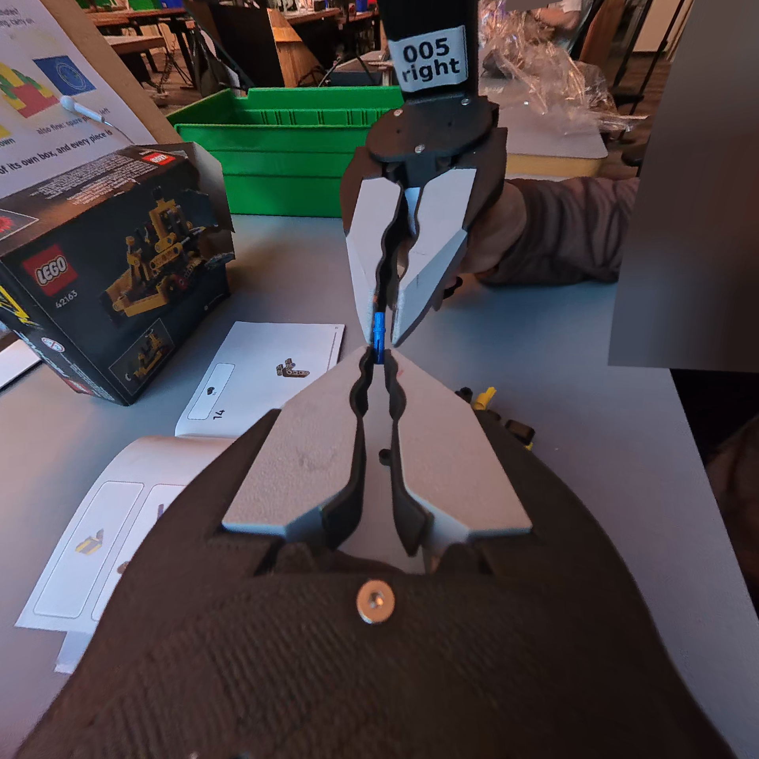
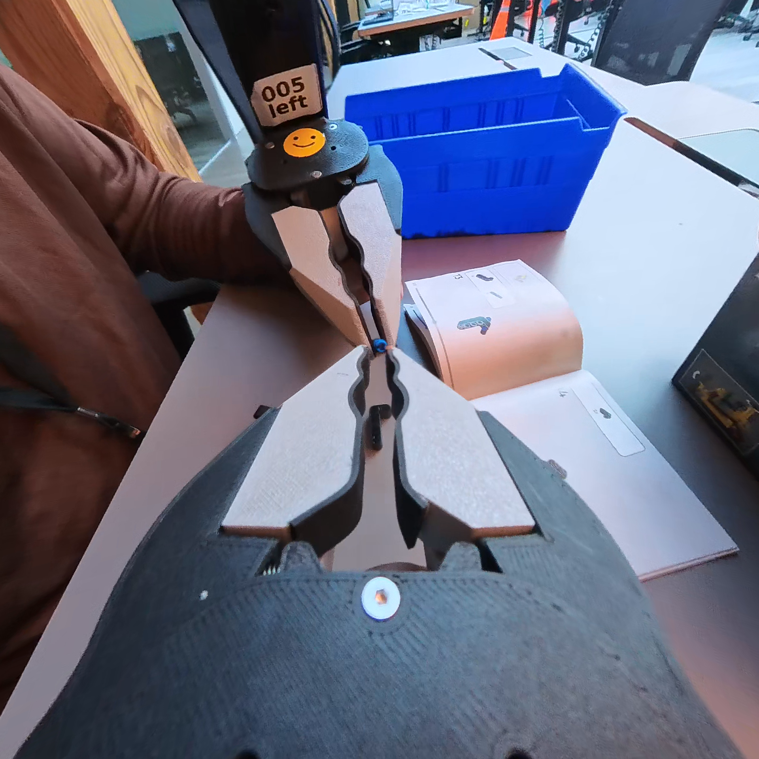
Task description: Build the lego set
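A small blue pin (image 1: 378,328) is held in the air between the two grippers, which meet tip to tip above the grey table (image 1: 534,369). My left gripper (image 1: 378,356) pinches its near end. My right gripper (image 1: 382,332) comes from the far side and pinches the other end. In the right wrist view the right gripper (image 2: 378,353) faces the left gripper (image 2: 376,339), with the blue pin (image 2: 378,343) between their tips. A black pin (image 2: 376,427) lies on the table under the right gripper.
An open instruction booklet (image 1: 263,378) (image 2: 513,328) lies on the table. The dark set box (image 1: 115,267) and a green bin (image 1: 279,156) stand behind it. A blue bin (image 2: 493,164) stands beyond the booklet. Loose black and yellow pieces (image 1: 488,400) lie to the right. A person's sleeve (image 2: 123,226) is at the table edge. The grippers are tip to tip, or close to it.
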